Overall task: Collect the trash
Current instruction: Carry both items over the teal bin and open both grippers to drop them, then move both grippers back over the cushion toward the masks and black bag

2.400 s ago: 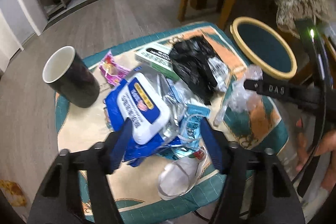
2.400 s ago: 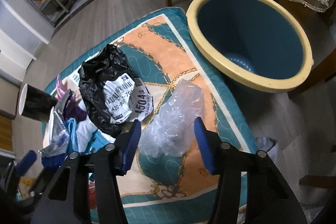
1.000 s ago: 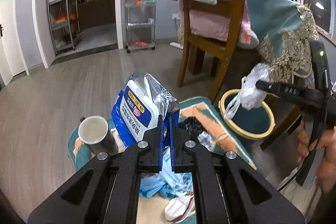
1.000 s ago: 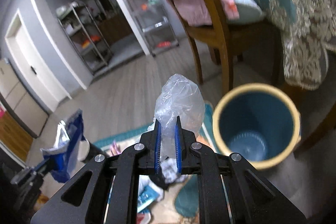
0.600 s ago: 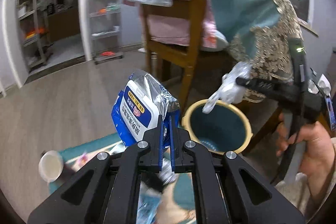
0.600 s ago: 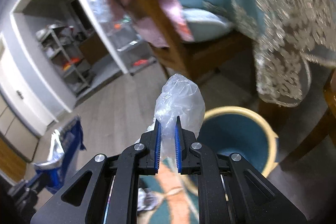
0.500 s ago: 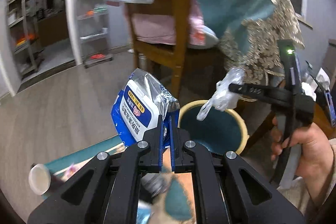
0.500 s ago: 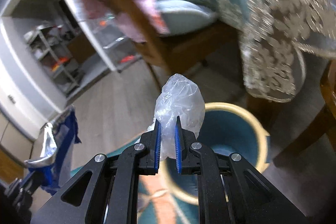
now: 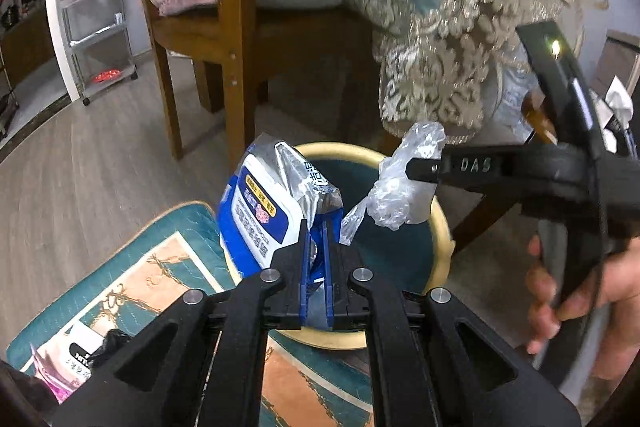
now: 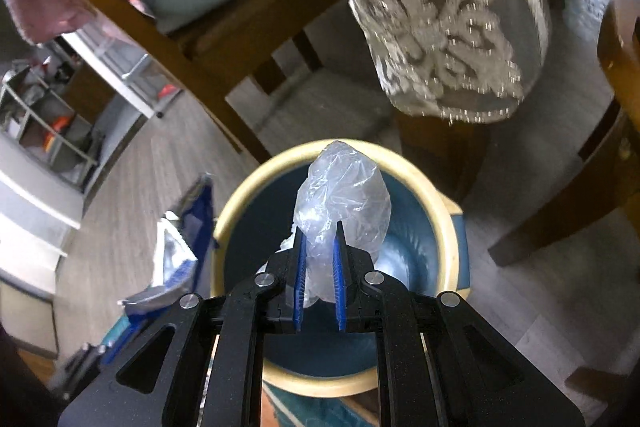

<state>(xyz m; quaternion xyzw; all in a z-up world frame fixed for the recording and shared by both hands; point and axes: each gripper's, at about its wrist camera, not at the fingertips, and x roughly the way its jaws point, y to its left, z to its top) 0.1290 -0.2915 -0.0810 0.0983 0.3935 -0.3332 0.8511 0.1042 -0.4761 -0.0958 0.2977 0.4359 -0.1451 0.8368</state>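
Right wrist view: my right gripper [image 10: 319,259] now over round blue cream-rimmed bin [image 10: 438,205], up from mat, clamped on crumpled clear plastic bag [image 10: 342,195]. My left gripper [image 9: 316,251] pinches blue-white wipes pack [image 9: 264,215] beside it. Drop is next.

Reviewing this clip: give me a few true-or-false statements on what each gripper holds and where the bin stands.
1. The left gripper clamps a blue and white wipes packet. True.
2. The right gripper is empty. False: a crumpled clear plastic bag sits between its pads.
3. The clear plastic bag hangs over the open bin. True.
4. The bin is full of trash. False: its blue inside looks bare.
5. The bin stands on the patterned mat. False: it stands beside it.
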